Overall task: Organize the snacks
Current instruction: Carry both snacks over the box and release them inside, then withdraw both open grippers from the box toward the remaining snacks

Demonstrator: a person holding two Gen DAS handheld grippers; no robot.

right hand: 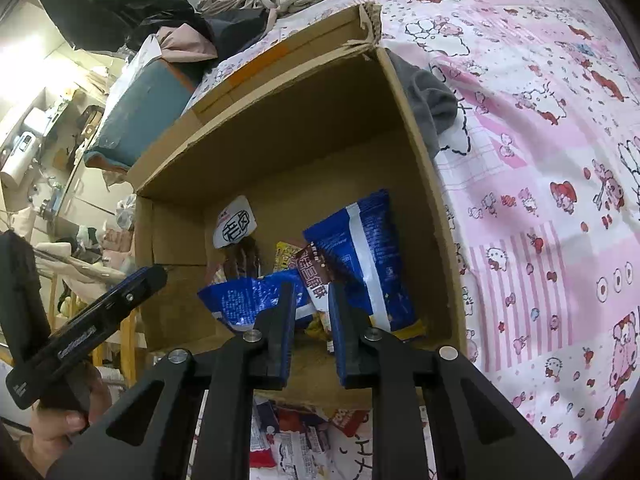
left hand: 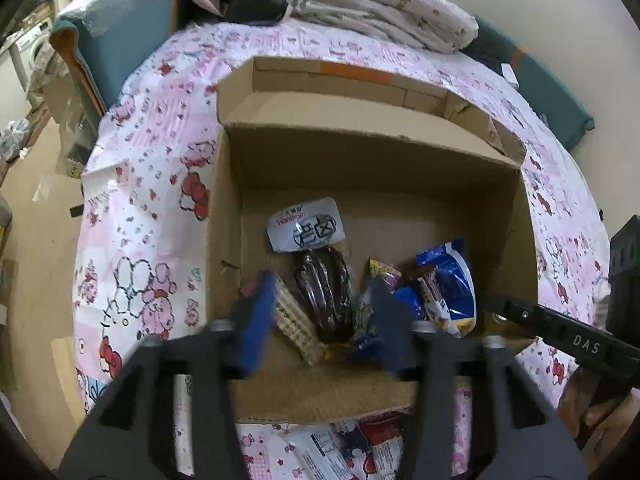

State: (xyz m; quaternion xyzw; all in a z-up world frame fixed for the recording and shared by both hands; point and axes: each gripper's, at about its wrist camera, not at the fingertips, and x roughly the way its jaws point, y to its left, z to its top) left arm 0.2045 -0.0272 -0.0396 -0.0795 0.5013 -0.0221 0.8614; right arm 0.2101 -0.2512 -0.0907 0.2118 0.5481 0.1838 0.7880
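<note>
Below both open tools [left hand: 320,320] [right hand: 312,332], snack packets [left hand: 324,296] lie inside the cardboard box [left hand: 516,216].

Black tongs [right hand: 312,332], blue finger pads [left hand: 256,320], silver pivot screws, white "DAS" lettering, bare-skinned hand [right hand: 60,428]

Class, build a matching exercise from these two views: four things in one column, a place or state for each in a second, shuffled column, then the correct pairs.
Things
1. Cardboard box
2. Dark bun in a clear wrapper
3. Grey cloth
4. Left gripper

Places or states
A. Draped over the box's right wall
B. Jaws wide apart above the box
C. Standing open on the pink patterned sheet
D. Lying on the box floor under a white label

Pairs: 1-C, 2-D, 3-A, 4-B
</note>
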